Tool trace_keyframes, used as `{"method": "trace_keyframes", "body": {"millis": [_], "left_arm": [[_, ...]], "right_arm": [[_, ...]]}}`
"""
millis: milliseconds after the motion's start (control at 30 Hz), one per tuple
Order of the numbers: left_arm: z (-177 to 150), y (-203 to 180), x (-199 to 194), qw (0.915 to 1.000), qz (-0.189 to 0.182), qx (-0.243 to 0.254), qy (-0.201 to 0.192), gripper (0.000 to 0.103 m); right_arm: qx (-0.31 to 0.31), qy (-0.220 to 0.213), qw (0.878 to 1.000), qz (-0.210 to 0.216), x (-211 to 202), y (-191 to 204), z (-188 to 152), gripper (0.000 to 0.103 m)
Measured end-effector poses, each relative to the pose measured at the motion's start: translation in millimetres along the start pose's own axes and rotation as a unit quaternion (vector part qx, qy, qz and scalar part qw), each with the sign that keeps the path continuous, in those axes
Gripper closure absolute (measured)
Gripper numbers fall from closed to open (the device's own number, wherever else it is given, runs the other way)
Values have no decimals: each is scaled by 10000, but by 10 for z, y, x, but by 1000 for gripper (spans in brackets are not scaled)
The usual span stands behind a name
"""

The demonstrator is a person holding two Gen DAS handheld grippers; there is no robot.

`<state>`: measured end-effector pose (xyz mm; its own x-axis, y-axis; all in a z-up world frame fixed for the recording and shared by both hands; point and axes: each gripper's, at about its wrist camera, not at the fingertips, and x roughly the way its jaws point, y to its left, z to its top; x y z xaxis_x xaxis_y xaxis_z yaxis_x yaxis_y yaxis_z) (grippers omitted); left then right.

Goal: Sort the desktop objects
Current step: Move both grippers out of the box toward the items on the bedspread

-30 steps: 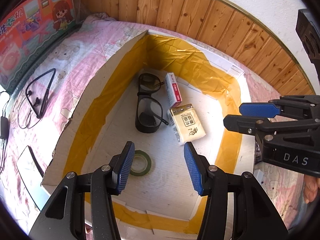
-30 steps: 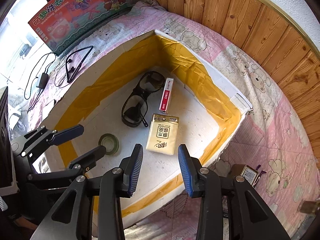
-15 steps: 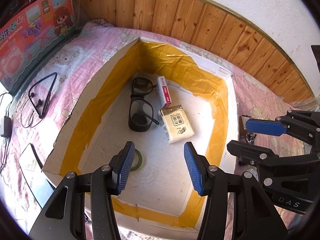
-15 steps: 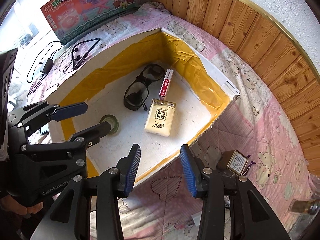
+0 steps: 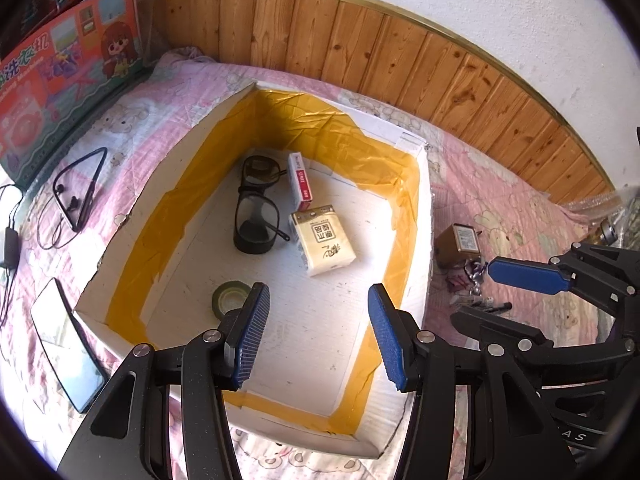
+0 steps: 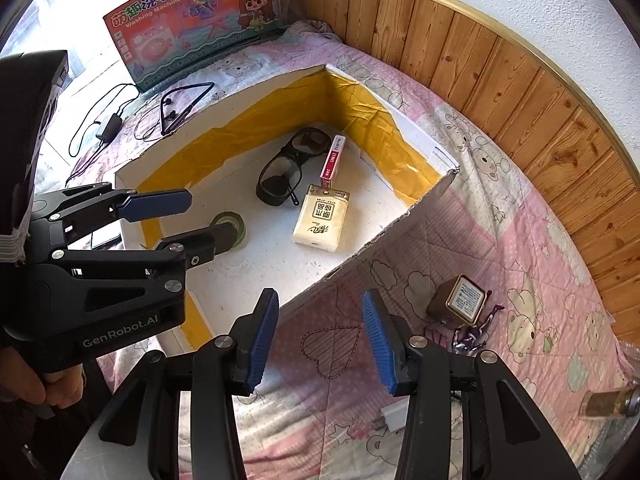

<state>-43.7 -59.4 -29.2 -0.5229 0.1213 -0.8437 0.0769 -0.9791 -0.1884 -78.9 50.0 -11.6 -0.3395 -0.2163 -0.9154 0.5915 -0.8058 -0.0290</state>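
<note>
A white box with yellow-taped walls point(image 5: 416, 216) point(image 6: 132, 176) lies on a pink quilt. Inside it are black glasses point(image 5: 256, 204) point(image 6: 288, 168), a red-and-white pack point(image 5: 301, 182) point(image 6: 333, 158), a yellow tissue pack point(image 5: 324, 240) point(image 6: 322, 218) and a green tape roll point(image 5: 228, 300) point(image 6: 234, 224). My left gripper point(image 5: 318, 336) is open and empty above the box's near end. My right gripper point(image 6: 320, 340) is open and empty over the quilt to the right of the box. A small brown box point(image 5: 458, 242) point(image 6: 460, 302) sits on the quilt beyond it.
A neckband earphone point(image 5: 78, 192) point(image 6: 182, 106), a charger cable point(image 5: 10, 240) and a phone point(image 5: 66, 344) lie left of the box. A toy washing-machine carton point(image 5: 60, 76) point(image 6: 192, 12) leans at the back. Wood panelling point(image 5: 400, 64) borders the far side. Small trinkets point(image 6: 470, 334) lie near the brown box.
Both grippers have pulled back and up from the box. The right gripper has swung right, from over the box to over the quilt; the brown box has come into view.
</note>
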Motion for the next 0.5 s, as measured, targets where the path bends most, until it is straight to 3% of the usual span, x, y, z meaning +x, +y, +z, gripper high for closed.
{"method": "trace_keyframes", "body": {"millis": [500], "left_arm": [[-165, -327, -175, 9985, -135, 460, -259, 49]], "right_arm": [[428, -907, 9943, 372, -291, -136, -552, 56]]}}
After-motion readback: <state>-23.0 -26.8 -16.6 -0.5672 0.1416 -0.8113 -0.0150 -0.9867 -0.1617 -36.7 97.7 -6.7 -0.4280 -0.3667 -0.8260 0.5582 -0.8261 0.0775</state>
